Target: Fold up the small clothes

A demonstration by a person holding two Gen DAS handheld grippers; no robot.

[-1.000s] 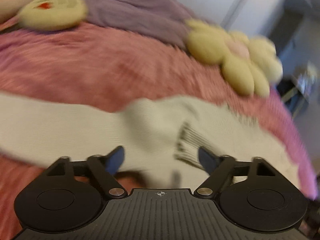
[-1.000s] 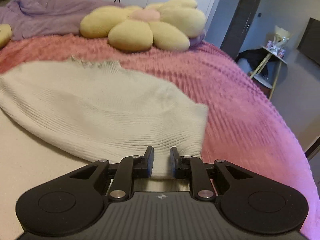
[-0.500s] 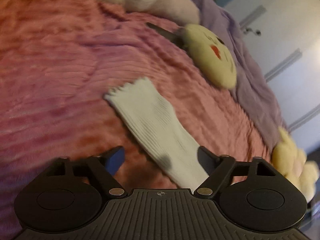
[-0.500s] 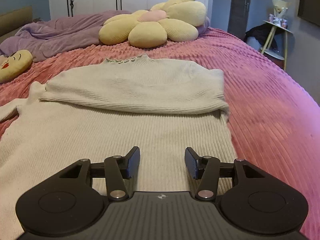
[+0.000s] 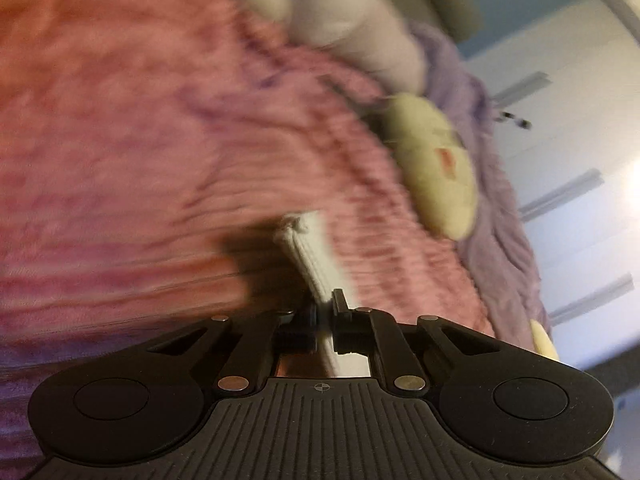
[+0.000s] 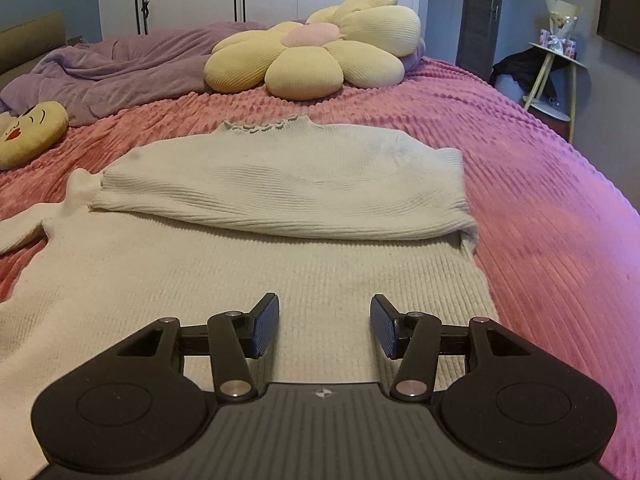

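Cream rib-knit sweater (image 6: 248, 280) lies flat on pink bedspread (image 6: 560, 240), long axis running from cam toward the far pillows, frilled collar (image 6: 264, 125) pointing away, hem end nearest cam. One sleeve (image 6: 288, 196) already folded across the chest, crosswise to body axis, lying as a thick band w/ cuff at right edge. Other sleeve (image 5: 308, 248) sticks out at left; in left wrist view it's a narrow ribbed strip w/ frayed cuff end pointing away from cam, running up-left. That view is motion-blurred.

L gripper (image 5: 325, 312): jaws together, clamped on the sleeve strip, fabric pinched between the pads.
R gripper (image 6: 325, 326): jaws apart, nothing between them, over sweater's lower body; contact w/ knit can't tell.

Textures: sweater = fine vertical ribbing, soft, matte; bedspread = plush, ridged in rows. Yellow flower cushion (image 6: 316, 44), puffy petals, pink centre, beyond collar. Round yellow face pillow (image 6: 30, 132) at left. Crumpled lilac blanket (image 6: 120, 64) behind.
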